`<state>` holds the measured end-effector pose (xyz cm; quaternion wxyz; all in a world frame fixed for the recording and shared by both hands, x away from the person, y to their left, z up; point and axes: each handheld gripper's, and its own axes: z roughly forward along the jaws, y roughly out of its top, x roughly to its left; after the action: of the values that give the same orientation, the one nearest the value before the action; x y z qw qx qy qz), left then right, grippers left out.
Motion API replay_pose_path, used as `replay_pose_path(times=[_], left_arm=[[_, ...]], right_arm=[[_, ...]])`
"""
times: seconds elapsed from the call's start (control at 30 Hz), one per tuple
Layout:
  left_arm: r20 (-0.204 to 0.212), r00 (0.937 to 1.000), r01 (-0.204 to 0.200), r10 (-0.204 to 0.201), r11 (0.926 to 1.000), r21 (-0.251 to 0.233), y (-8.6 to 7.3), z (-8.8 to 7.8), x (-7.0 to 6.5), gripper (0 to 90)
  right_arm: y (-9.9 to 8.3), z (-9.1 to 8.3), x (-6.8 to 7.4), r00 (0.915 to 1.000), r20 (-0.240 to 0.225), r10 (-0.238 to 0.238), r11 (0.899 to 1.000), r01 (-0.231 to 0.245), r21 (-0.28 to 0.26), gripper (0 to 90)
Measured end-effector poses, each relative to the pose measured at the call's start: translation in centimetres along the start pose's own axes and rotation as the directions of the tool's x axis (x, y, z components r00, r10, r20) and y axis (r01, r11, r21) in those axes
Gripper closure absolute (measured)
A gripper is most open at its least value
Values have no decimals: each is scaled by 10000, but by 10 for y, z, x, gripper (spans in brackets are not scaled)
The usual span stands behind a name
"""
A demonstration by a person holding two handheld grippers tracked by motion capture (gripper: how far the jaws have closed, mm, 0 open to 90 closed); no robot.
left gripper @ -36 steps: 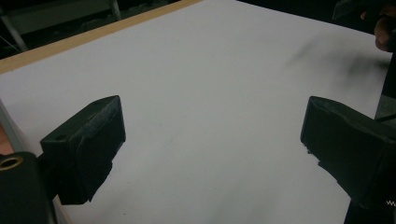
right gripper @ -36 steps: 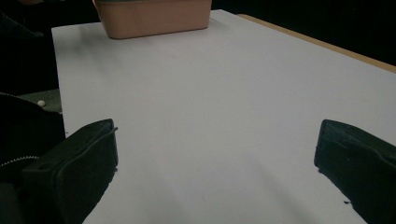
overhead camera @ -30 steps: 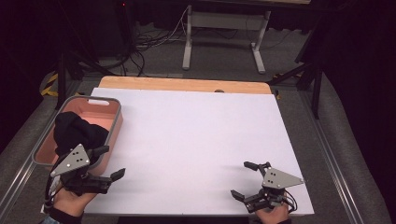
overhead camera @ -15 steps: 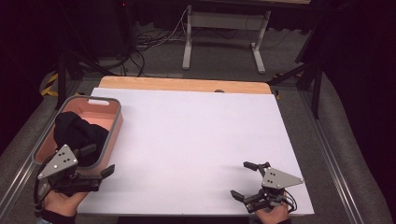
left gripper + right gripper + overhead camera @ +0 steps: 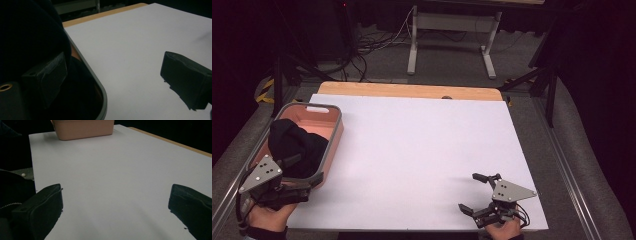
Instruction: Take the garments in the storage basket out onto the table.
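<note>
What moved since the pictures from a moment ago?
The left gripper slid left and back toward the person, off the white table top, to the near corner of the pink bin, jaws open over the black cloth. Nothing was grabbed. The right gripper stayed put, open.

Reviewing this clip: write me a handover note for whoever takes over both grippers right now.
Left gripper: open at the near end of the pink rectangular plastic bin with grey rim, one of its fingers against the black cloth, the other over the table. Nothing gripped.
Right gripper: open and empty, low over the white tabletop at its near right corner.
Done: the cloth is bunched inside the bin.
Left: probably grip the cloth; what follows is unclear.
</note>
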<state>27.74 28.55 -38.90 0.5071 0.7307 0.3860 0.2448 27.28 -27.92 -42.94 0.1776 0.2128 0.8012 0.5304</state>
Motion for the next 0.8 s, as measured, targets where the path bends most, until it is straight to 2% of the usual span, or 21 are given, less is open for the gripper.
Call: replay_pose_path(times=[0.17, 0.23, 0.3, 0.37, 0.4, 0.43, 0.47, 0.53, 0.8], left_arm=[[-102, 9999, 28, -29, 9999, -168, 1, -6, 1, 80], [-397, 9992, -12, 3, 9998, -215, 1, -10, 2, 83], [-562, 9984, 63, -77, 9997, -250, 1, -13, 4, 87], [-912, 9956, 175, -195, 9996, -226, 0, -17, 6, 88], [-912, 9956, 175, -195, 9996, -226, 0, -17, 6, 88], [-1290, 9914, 206, -221, 9997, -123, 0, -20, 7, 89], [-1290, 9914, 206, -221, 9997, -123, 0, -20, 7, 89], [-1651, 9856, 345, -366, 9993, -158, -1, -23, 9, 89], [-2304, 9725, 327, -332, 9994, -61, -1, -25, 12, 56]], right_arm=[[-1, 1, 0, 10000, -44, 75, 10000, -75, 43, 2], [-2, 3, 0, 9999, -102, 71, 9999, -70, 112, 3], [-2, 4, 0, 9999, -134, 62, 9999, -60, 146, 3], [-2, 4, 0, 9999, -137, 64, 9999, -62, 152, 3], [-2, 4, 0, 9999, -137, 64, 9999, -62, 152, 3], [-2, 4, 0, 9999, -144, 55, 9999, -53, 143, 3], [-2, 4, 0, 9999, -144, 55, 9999, -53, 143, 3], [-1, 4, 0, 9999, -139, 49, 9999, -48, 126, 3], [-1, 3, 0, 9999, -145, 44, 10000, -43, 55, 2]])
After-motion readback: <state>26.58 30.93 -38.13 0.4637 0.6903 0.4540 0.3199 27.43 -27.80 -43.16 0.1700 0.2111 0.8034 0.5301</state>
